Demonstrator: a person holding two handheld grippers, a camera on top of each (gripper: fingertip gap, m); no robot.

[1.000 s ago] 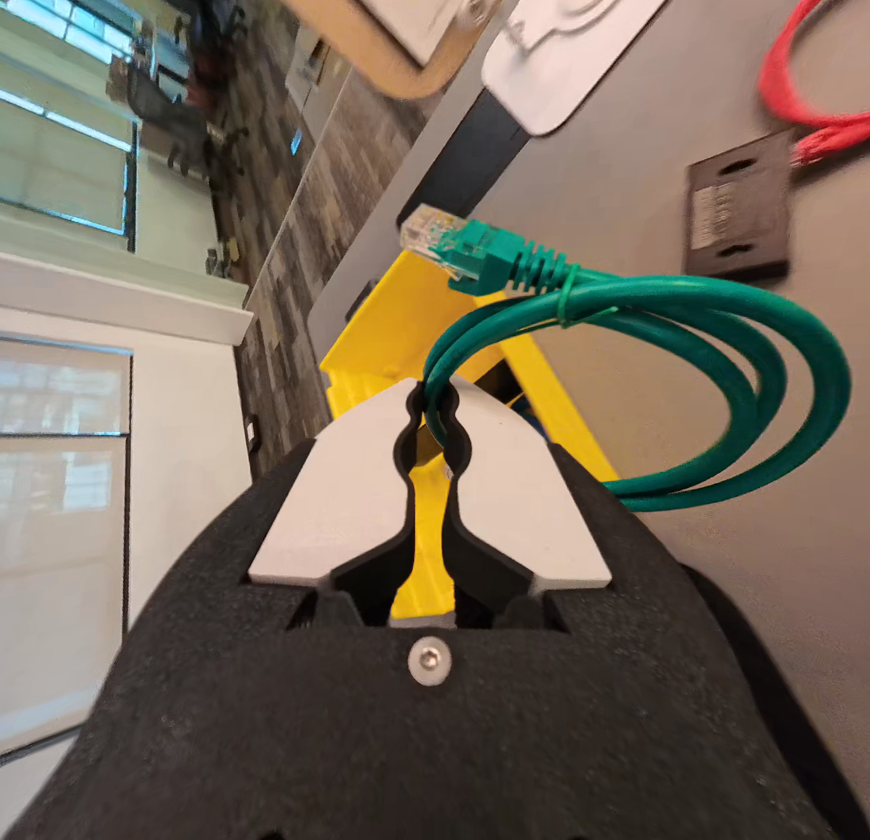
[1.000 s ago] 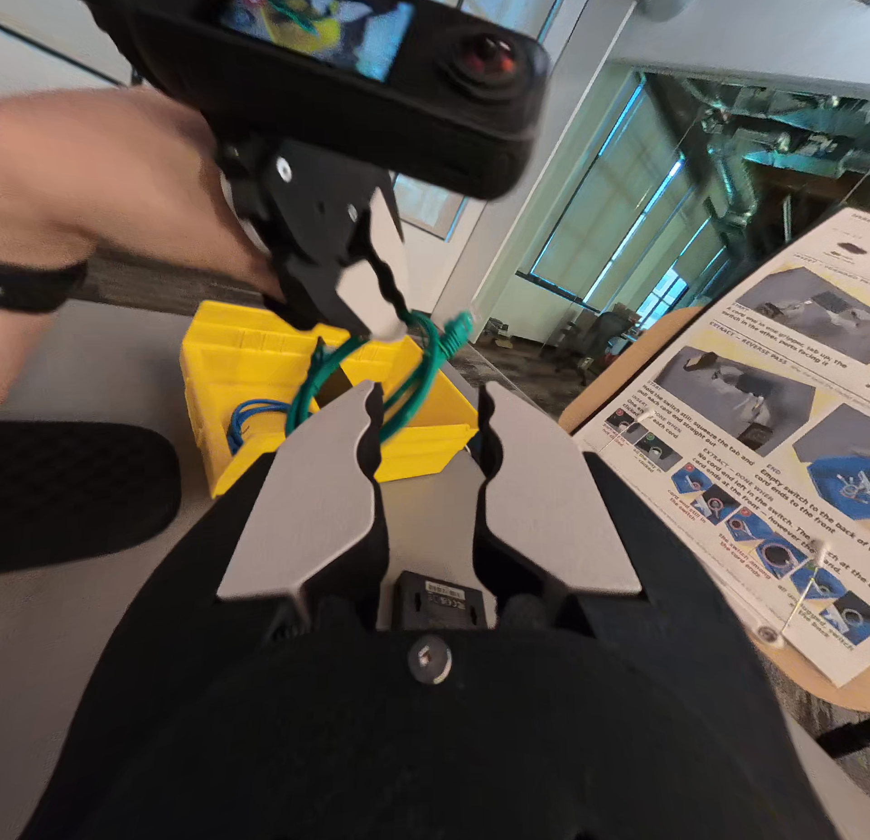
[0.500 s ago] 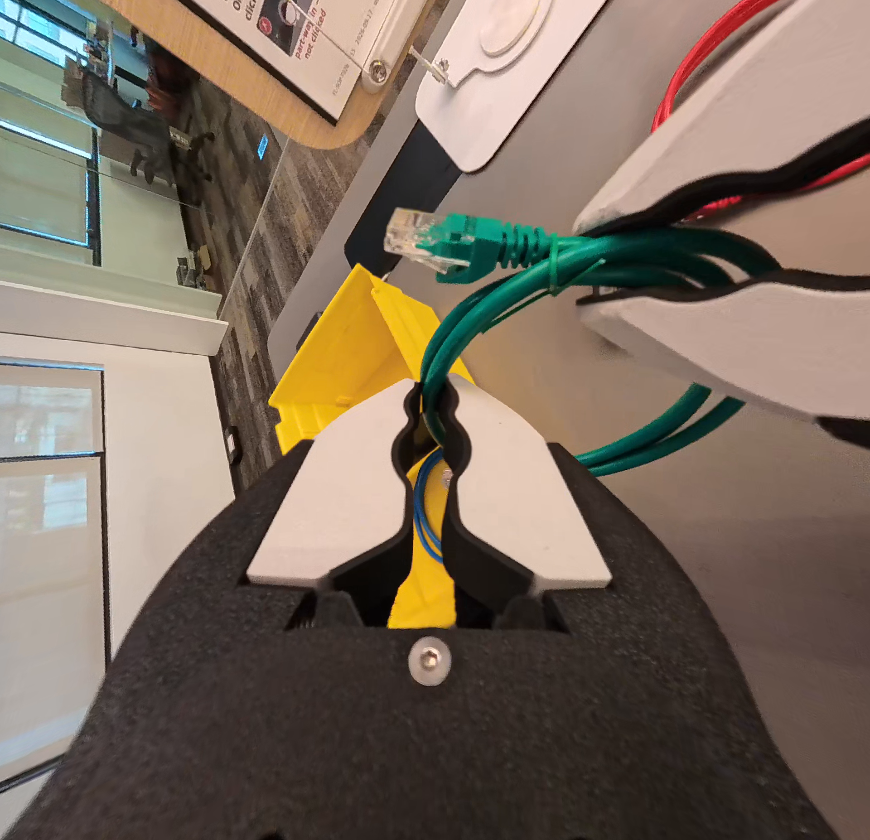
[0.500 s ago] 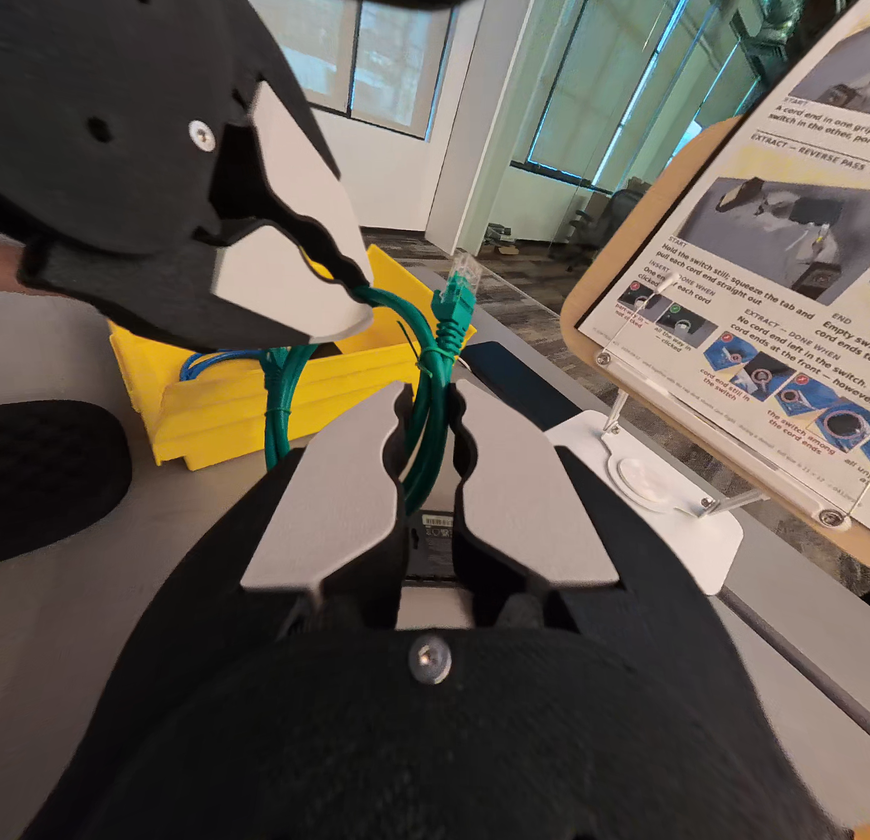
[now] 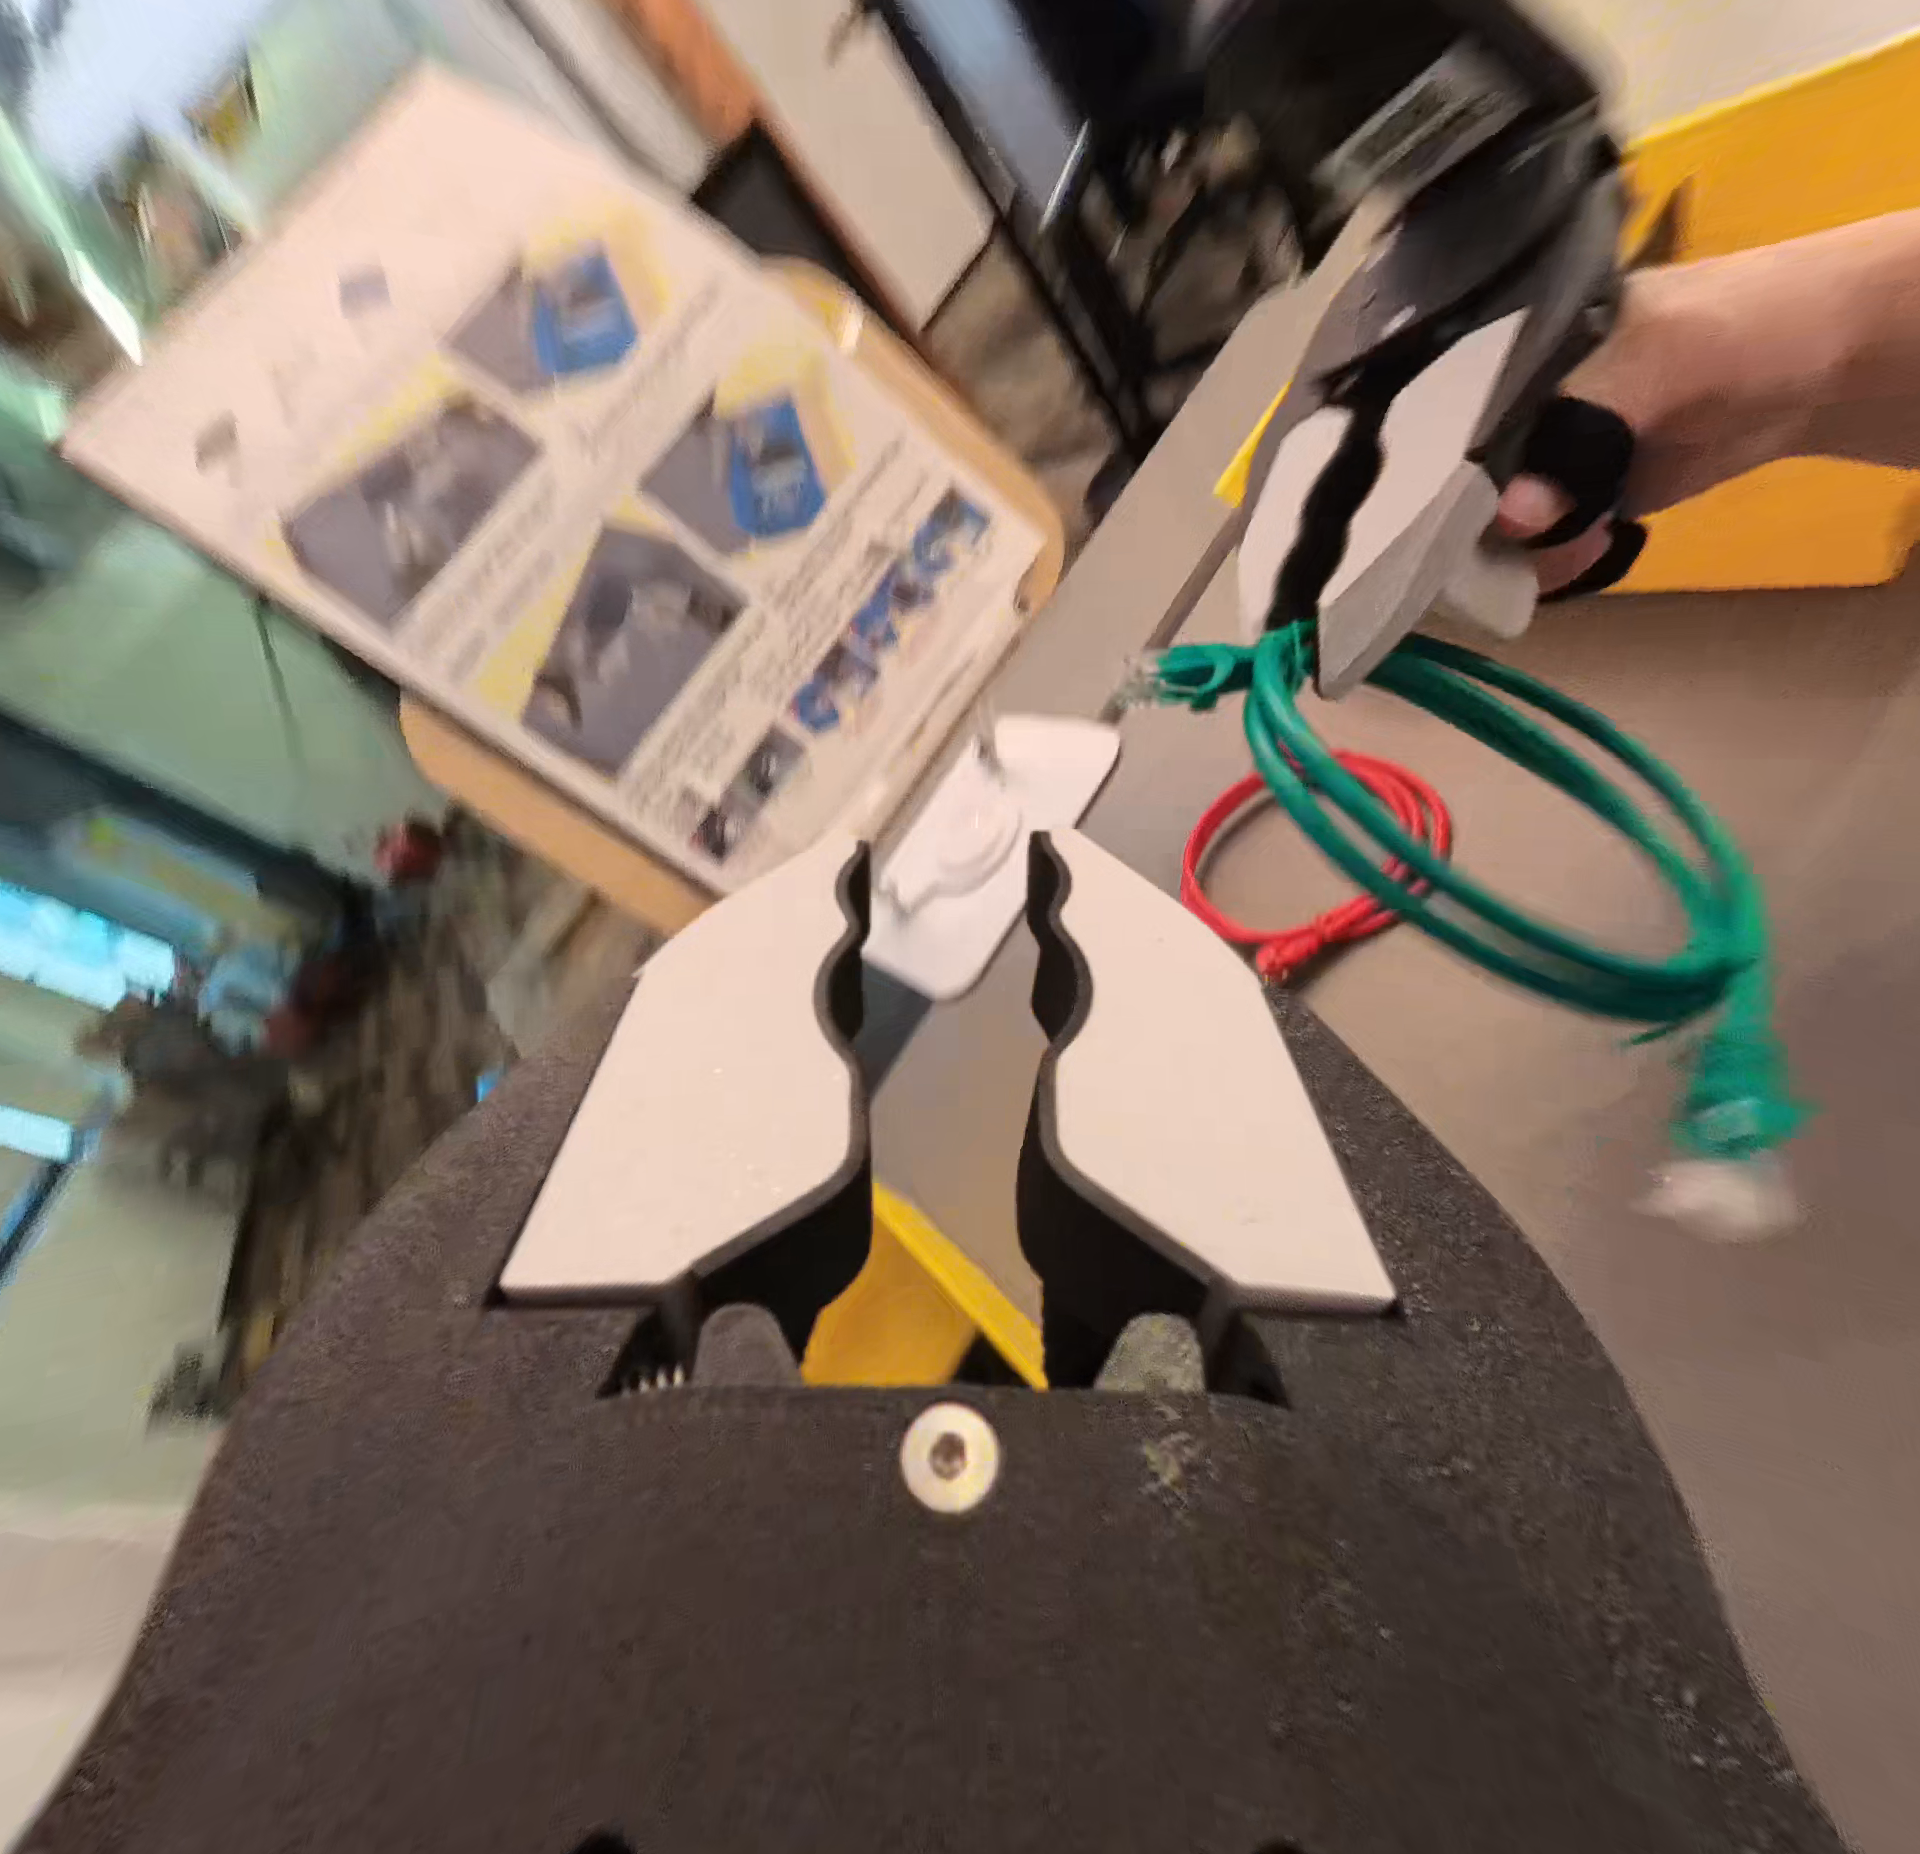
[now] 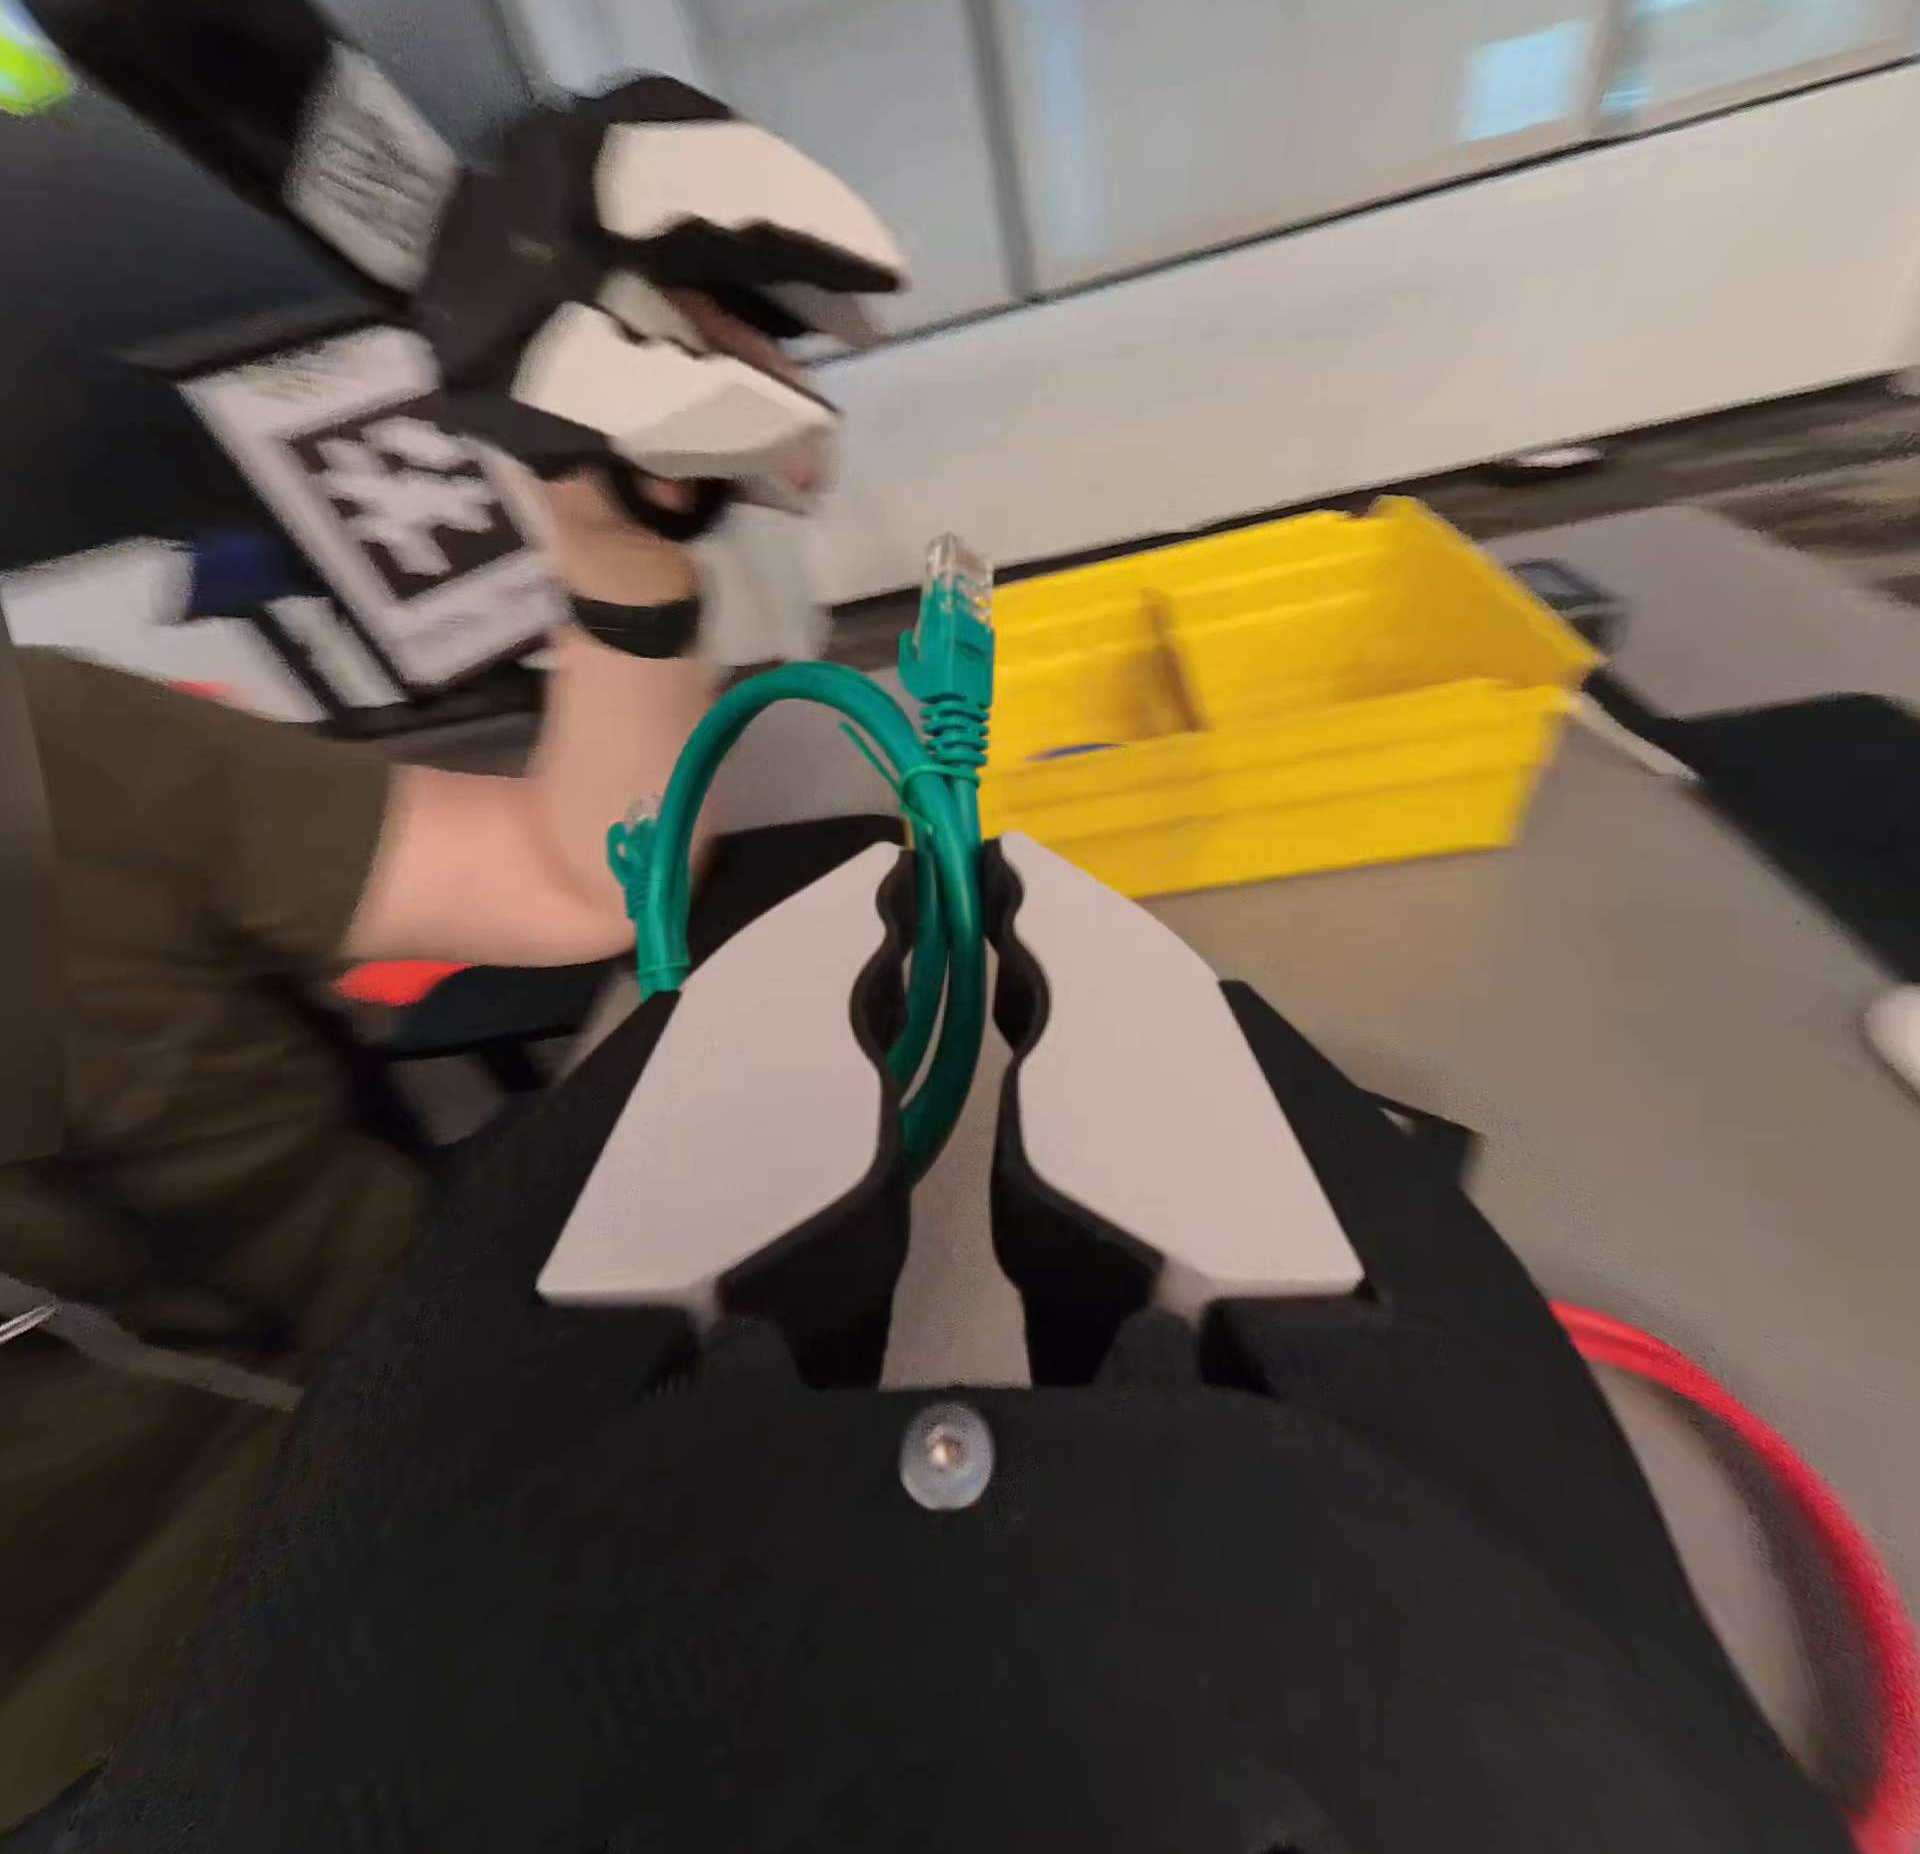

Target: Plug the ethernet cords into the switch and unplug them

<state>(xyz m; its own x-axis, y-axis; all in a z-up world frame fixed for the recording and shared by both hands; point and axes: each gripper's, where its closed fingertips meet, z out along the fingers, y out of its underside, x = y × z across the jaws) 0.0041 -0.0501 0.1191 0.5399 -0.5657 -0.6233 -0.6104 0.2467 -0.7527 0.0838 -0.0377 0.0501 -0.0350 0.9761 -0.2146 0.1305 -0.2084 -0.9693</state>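
My right gripper [image 6: 951, 854] is shut on a coiled green ethernet cord [image 6: 790, 677], held above the grey table [image 6: 1455, 1025] with one plug pointing up. In the left wrist view the right gripper [image 5: 1299, 641] shows at the upper right, and the green cord [image 5: 1621, 983] hangs from it in a loop. My left gripper [image 5: 948, 854] is open and empty. It also shows in the right wrist view [image 6: 852, 350], up and to the left, apart from the cord. A red cord [image 5: 1320, 937] lies coiled on the table. The switch does not clearly show.
A yellow divided bin [image 6: 1299, 765] stands on the table beyond the right gripper. An instruction board [image 5: 582, 495] on a white stand [image 5: 987, 869] stands at the table's edge. The red cord [image 6: 1787, 1492] runs under the right gripper. A person's arm [image 6: 468, 869] reaches across. The gap from one gripper's tips to the other's is roughly 12 cm.
The left gripper let go of the green cord, opened and swung away. The right gripper closed on the coil and now carries it alone. Both views are motion-blurred.
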